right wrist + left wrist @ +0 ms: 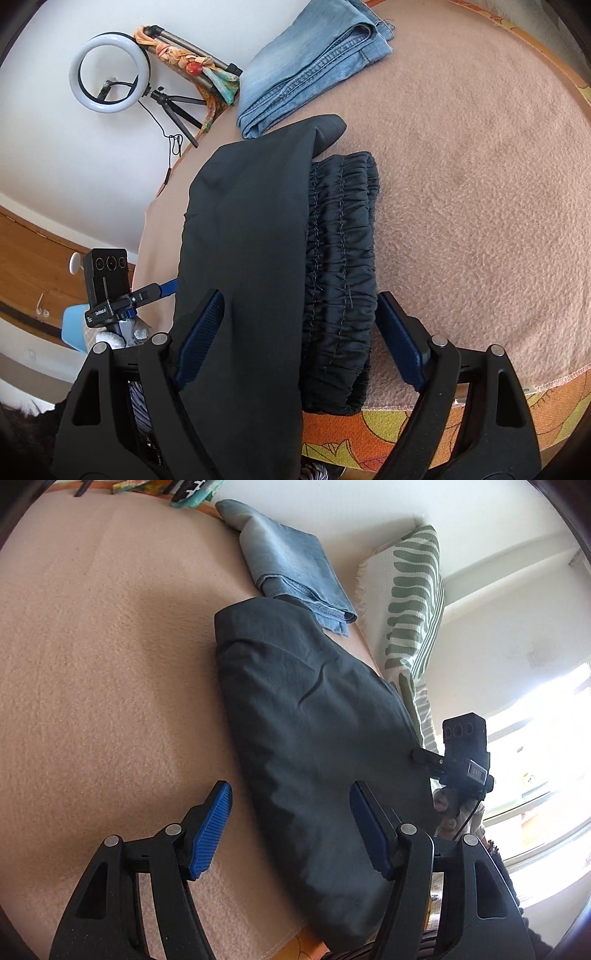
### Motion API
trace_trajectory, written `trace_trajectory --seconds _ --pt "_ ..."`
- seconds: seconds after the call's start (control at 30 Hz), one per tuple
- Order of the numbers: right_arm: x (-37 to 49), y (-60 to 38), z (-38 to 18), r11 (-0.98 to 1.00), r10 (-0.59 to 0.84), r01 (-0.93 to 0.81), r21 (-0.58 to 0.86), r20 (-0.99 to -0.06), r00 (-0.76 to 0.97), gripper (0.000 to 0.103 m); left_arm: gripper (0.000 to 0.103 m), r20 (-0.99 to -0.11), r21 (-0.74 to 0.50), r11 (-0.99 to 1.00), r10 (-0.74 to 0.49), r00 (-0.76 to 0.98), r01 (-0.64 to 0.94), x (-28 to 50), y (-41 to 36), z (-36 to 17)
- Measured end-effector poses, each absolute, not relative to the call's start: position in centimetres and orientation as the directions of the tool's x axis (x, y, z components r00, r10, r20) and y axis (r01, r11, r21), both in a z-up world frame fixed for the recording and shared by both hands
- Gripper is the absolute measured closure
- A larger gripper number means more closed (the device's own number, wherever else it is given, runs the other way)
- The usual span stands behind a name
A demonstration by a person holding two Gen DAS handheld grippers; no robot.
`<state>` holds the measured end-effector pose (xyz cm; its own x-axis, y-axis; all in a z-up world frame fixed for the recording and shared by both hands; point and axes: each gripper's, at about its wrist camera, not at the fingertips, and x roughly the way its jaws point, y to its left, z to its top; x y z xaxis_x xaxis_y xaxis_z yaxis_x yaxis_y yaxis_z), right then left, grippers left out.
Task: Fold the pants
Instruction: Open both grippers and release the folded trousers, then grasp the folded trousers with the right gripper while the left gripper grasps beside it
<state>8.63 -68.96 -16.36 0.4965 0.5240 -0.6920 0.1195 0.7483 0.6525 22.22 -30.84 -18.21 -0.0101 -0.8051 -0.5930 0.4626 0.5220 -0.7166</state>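
Dark grey pants [314, 738] lie folded on a pink blanket [110, 664]. In the right wrist view the pants [251, 240] have a plain layer folded over the gathered elastic waistband [340, 240], and their near end hangs past the blanket's front edge. My left gripper [291, 812] is open just above the near end of the pants, one blue pad [210, 830] over the blanket, the other over the cloth. My right gripper [299, 332] is open, its jaws either side of the pants; the cloth drapes over its left finger [199, 336]. The other gripper shows in each view [465, 757] [107, 284].
Folded light blue jeans [291, 565] [314, 62] lie beyond the dark pants. A green-striped white cushion [413, 602] leans against the wall. A ring light on a tripod [110, 72] stands off the bed. An orange patterned sheet [388, 424] shows at the front edge.
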Motion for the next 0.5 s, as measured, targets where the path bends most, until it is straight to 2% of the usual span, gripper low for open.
trace_trajectory --seconds 0.2,0.3,0.37,0.5 --pt "9.0 -68.6 -16.8 0.723 0.542 0.095 0.685 -0.646 0.537 0.018 0.038 -0.568 -0.724 0.493 -0.823 -0.011 0.482 22.3 -32.0 -18.3" --pt "9.1 -68.1 -16.8 0.744 0.514 0.103 0.660 -0.664 0.542 0.030 0.040 -0.558 -0.723 0.481 -0.830 -0.007 0.495 22.1 -32.0 -18.3" --pt "9.1 -68.0 -16.8 0.757 0.509 0.098 0.646 -0.677 0.531 0.038 0.047 -0.563 -0.716 0.484 -0.826 -0.007 0.503 22.1 -32.3 -18.3" --pt "9.0 -68.7 -16.9 0.744 0.532 0.103 0.660 -0.679 0.505 0.039 0.055 -0.562 -0.722 0.484 -0.827 -0.011 0.494 22.4 -32.3 -18.4"
